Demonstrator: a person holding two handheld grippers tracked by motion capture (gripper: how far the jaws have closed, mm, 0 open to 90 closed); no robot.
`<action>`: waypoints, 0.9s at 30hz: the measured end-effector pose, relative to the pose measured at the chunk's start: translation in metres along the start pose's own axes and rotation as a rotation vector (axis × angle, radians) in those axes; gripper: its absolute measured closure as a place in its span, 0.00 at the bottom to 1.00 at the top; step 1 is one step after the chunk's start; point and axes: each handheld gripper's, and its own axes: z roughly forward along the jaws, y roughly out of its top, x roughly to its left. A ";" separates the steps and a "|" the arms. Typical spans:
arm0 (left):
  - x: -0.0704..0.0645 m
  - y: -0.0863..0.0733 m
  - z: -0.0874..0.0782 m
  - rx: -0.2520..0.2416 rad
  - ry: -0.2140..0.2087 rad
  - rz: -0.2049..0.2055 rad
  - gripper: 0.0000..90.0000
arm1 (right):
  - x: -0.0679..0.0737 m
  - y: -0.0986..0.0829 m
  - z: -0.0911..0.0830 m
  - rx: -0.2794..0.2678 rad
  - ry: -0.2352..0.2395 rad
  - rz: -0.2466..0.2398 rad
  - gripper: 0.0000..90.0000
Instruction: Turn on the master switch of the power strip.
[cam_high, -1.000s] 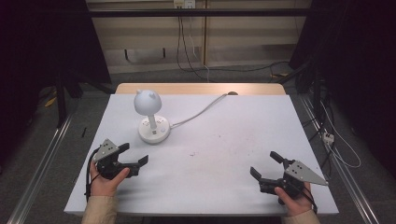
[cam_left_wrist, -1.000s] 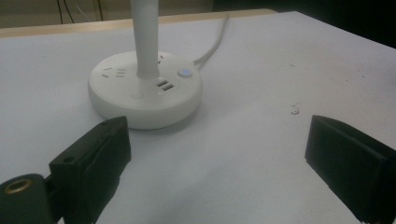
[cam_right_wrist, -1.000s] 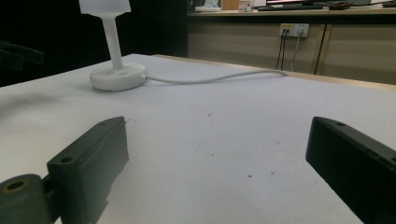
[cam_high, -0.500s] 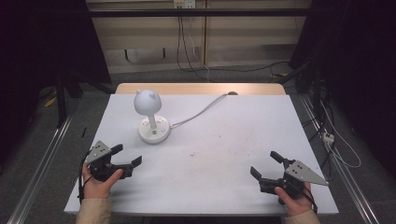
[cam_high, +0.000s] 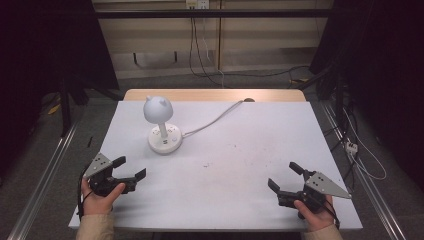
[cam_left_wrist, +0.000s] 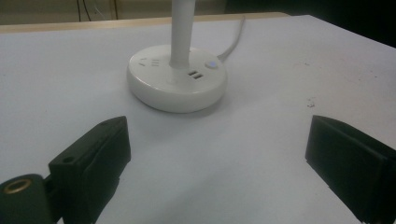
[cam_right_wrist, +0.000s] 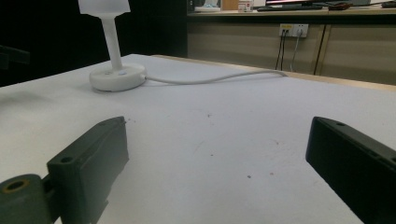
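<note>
1. Our left gripper (cam_high: 129, 169) rests at the near left of the table (cam_high: 250, 150), jaws spread and empty; our right gripper (cam_high: 284, 176) sits at the near right, jaws likewise spread with nothing between them.
2. The lamp (cam_high: 163, 125) stands upright left of centre, near the left gripper and well apart from the right; its cord (cam_high: 215, 120) trails toward the far edge.
3. We judge the lamp rigid, smooth plastic, bottom-heavy at its base (cam_left_wrist: 177, 84), top-heavy if tipped.
4. We would grip the thin stem (cam_left_wrist: 182, 32); the base looks too wide.
5. We read no brand; the base shows only small sockets and a button.
</note>
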 end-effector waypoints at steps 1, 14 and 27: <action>0.001 0.000 0.000 0.002 -0.001 0.004 0.07 | 0.000 0.000 0.000 0.000 0.000 0.000 0.06; 0.004 -0.008 -0.006 0.012 0.007 -0.003 0.07 | 0.000 0.000 0.000 0.000 0.002 0.000 0.06; 0.006 -0.015 -0.010 0.018 0.003 -0.012 0.07 | 0.000 0.000 0.001 0.001 0.003 0.002 0.06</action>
